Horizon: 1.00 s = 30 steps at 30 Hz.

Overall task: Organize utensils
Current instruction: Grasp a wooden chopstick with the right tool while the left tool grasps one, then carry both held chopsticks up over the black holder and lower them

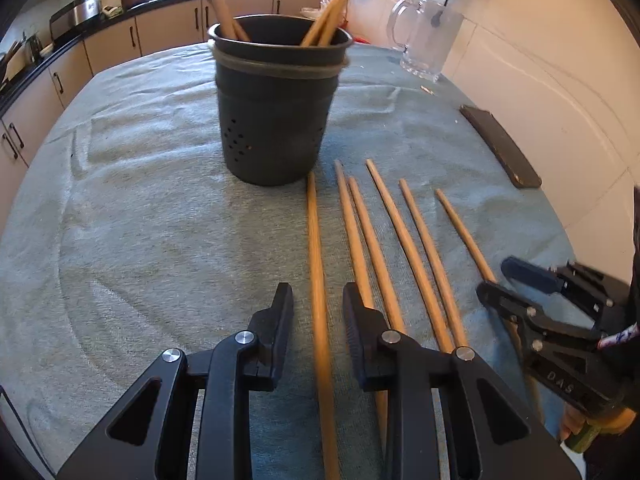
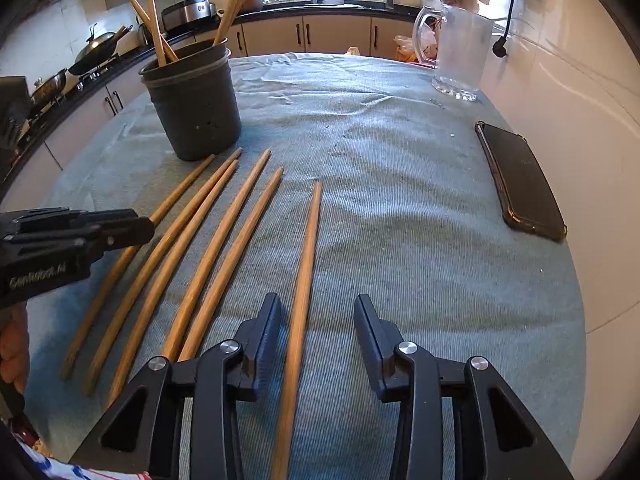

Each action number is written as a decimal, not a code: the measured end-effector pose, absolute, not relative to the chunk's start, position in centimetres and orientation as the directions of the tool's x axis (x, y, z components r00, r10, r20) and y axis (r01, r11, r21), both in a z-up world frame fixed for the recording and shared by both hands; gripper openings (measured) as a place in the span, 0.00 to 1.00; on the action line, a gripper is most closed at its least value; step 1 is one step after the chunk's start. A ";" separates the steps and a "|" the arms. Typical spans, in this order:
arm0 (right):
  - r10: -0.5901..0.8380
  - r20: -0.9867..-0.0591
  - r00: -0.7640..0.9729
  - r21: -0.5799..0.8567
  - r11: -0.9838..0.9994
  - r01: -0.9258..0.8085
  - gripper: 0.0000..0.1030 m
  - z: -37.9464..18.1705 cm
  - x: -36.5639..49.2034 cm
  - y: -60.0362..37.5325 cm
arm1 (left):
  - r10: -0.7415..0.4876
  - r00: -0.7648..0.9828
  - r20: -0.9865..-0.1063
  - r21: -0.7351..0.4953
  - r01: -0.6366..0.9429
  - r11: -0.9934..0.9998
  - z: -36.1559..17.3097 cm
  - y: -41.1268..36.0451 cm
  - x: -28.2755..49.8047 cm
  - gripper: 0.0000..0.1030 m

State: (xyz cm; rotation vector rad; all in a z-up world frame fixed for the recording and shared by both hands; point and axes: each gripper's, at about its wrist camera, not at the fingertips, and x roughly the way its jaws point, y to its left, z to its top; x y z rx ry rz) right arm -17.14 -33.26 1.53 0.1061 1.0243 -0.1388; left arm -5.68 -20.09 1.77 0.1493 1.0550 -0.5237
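Several wooden chopsticks lie side by side on the grey-green cloth. A dark holder cup (image 1: pixel 276 108) stands behind them with several chopsticks inside; it also shows in the right wrist view (image 2: pixel 192 104). My left gripper (image 1: pixel 318 300) is open, its fingers on either side of the leftmost chopstick (image 1: pixel 316 264), low over the cloth. My right gripper (image 2: pixel 318 312) is open, with the rightmost chopstick (image 2: pixel 304 280) between its fingers. The right gripper shows in the left wrist view (image 1: pixel 496 276), the left gripper in the right wrist view (image 2: pixel 136 224).
A glass mug (image 2: pixel 460 52) stands at the back right near the wall. A dark phone (image 2: pixel 520 180) lies on the cloth by the right edge. Kitchen counters run behind the table (image 2: pixel 400 208).
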 end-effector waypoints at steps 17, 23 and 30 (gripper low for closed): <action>0.017 -0.894 0.447 0.129 0.966 0.222 0.08 2.0 -18.6 -35.2 | -0.317 0.322 -0.892 -0.164 0.424 0.891 1.6 -16.2 -8.7 0.06; 0.000 -0.919 0.394 0.074 0.982 0.172 0.12 2.3 -19.1 -34.7 | -0.304 0.314 -0.899 -0.143 0.447 0.883 2.2 -15.6 -9.1 0.06; -0.002 -0.941 0.340 0.057 0.985 0.162 0.14 2.0 -16.1 -35.6 | -0.293 0.255 -0.921 -0.161 0.436 0.885 1.7 -17.7 -6.0 0.06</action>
